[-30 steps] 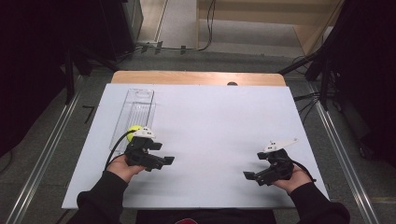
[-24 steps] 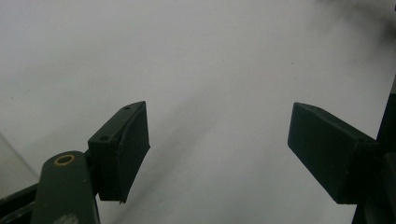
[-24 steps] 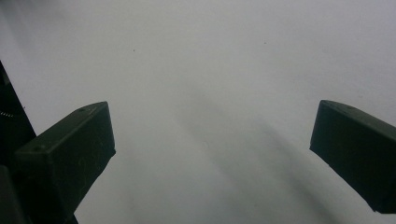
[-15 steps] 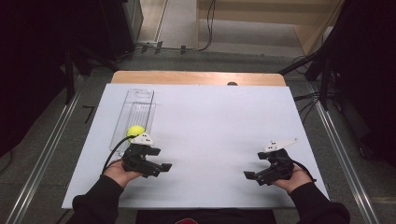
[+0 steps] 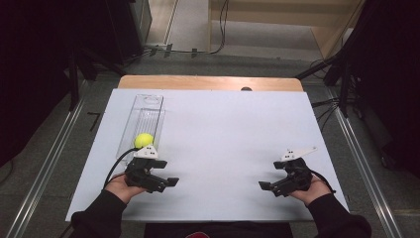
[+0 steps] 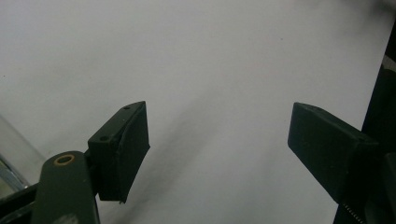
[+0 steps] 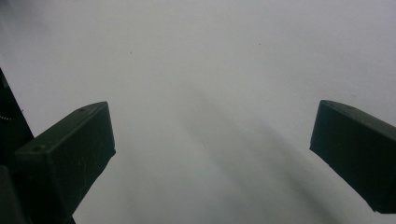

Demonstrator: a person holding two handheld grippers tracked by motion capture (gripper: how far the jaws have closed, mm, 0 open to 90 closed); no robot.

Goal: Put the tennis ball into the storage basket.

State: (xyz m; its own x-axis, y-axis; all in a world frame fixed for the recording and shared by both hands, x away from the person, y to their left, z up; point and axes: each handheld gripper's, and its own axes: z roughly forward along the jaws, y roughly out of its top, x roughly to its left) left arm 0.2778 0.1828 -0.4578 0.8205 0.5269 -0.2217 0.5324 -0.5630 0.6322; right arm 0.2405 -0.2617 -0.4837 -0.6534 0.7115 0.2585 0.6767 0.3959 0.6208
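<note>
A yellow-green ball (image 5: 144, 140) lies at the near end of a clear plastic tray (image 5: 146, 113) on the left of the white table (image 5: 223, 134). My left gripper (image 5: 166, 182) is held just in front of the ball, apart from it, with its jaws pointing right. In the left gripper view the left gripper (image 6: 219, 135) is open with only white table between its jaws. At the front right my right gripper (image 5: 267, 187) points left. The right gripper view has the right gripper (image 7: 212, 140) open wide over bare table, holding nothing.
A corner of the clear tray (image 6: 7, 154) sits at the left edge of the left gripper view. A wooden strip (image 5: 208, 83) runs along the table's far edge. Metal rails (image 5: 44, 163) flank the table on both sides, with cables on the floor behind.
My left gripper has drawn back toward the person, away from the tray, uncovering the ball. The ball stays in the tray. The right gripper has hardly moved.
</note>
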